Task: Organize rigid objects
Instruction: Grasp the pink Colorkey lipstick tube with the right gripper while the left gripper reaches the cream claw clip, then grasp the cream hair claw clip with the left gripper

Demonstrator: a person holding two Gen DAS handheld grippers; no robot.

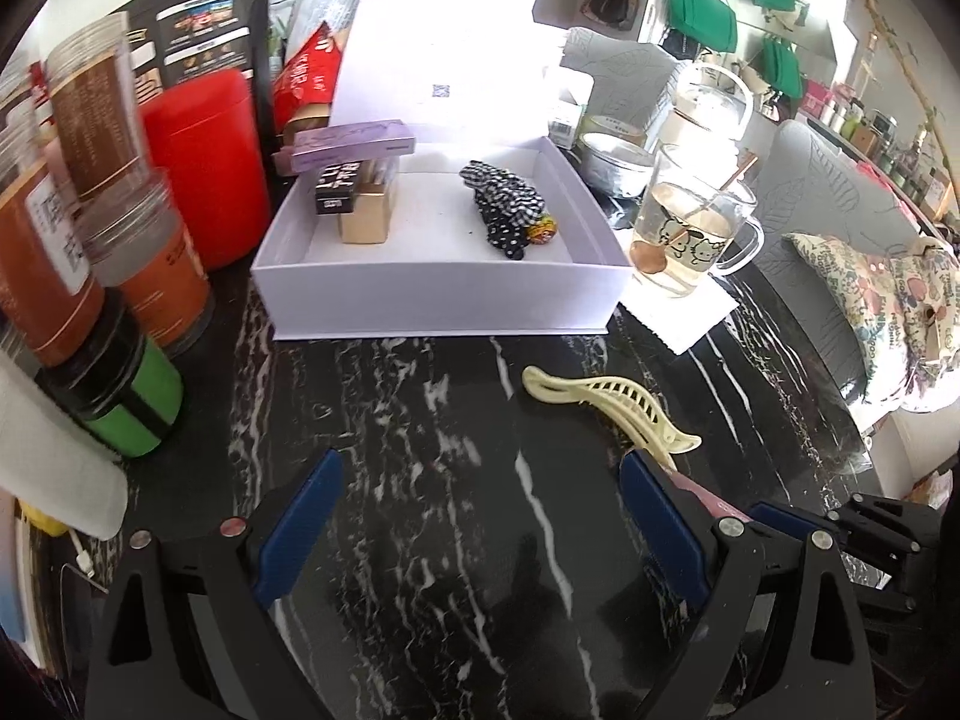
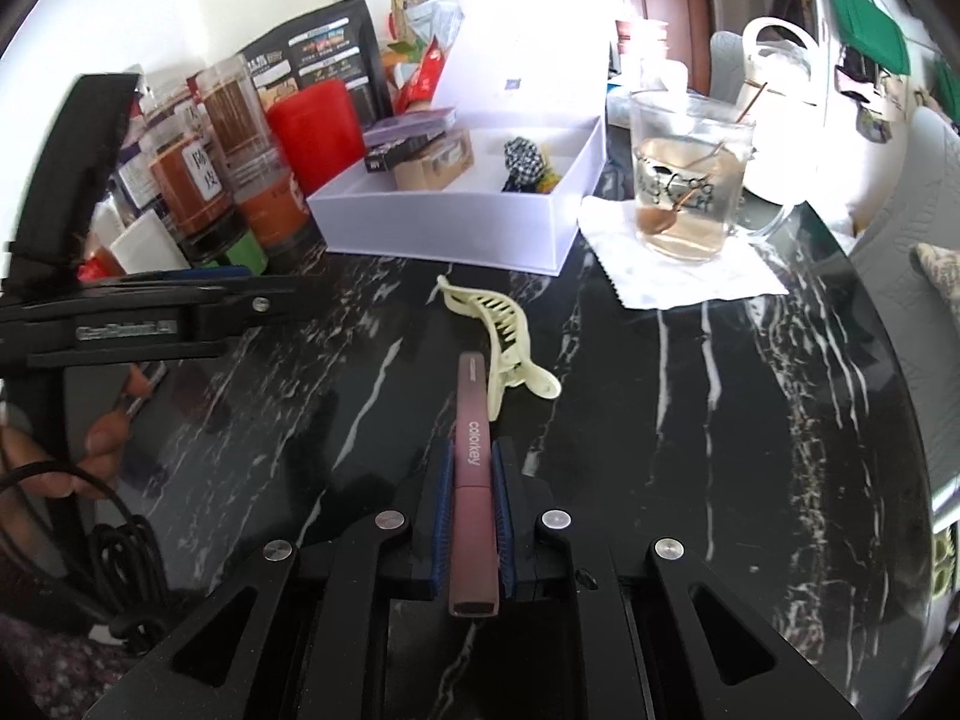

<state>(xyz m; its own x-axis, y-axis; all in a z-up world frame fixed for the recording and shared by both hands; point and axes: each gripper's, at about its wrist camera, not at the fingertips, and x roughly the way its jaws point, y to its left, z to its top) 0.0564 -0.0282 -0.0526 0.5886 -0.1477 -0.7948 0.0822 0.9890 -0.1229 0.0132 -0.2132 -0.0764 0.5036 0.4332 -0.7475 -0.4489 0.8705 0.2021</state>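
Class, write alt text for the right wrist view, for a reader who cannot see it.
The right gripper is shut on a slim mauve cosmetic tube above a black marble table. Just beyond the tube's tip lies a cream hair clip; farther back stands an open white box, with a glass mug to its right.

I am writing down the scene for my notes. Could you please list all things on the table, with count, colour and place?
storage box: 1, white, open, centre back of the table
small cartons: several, gold, black, lilac, left inside the box
scrunchies: a pile, black-white, right inside the box
hair clip: 1, cream, on the marble before the box
glass mug: 1, clear, on a white napkin, right of the box
jars: several, orange, green, left edge
red canister: 1, left of the box
cosmetic stick: 1, mauve, in the right tongs
left tongs: open, empty
right tongs: shut on the stick
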